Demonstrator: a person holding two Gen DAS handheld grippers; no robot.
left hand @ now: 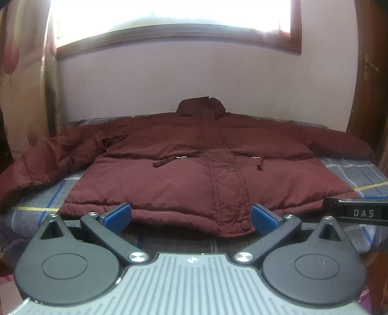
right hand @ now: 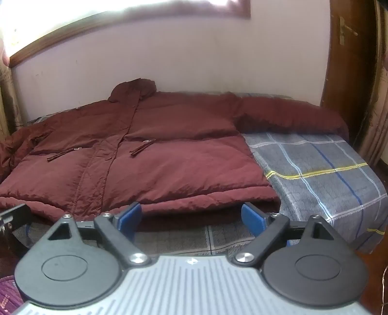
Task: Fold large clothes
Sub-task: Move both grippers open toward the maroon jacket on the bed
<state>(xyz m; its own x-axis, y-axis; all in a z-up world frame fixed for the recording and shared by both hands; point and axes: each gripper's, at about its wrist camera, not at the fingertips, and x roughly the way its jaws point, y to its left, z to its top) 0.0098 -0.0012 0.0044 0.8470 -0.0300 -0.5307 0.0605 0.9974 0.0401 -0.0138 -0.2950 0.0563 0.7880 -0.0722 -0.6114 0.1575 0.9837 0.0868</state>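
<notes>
Maroon jacket lay spread flat on checked bed | left gripper wide open, empty | right gripper wide open, empty

jacket | maroon, padded | flat, front up, closed, sleeves spread | on bed

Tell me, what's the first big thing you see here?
A big puffy dark-red coat lies spread flat across the bed, front up, sleeves stretched out to both sides. Under it is a grey checked blanket, bare on the right side. Behind the bed, a bright window glows above the pale wall.
</notes>
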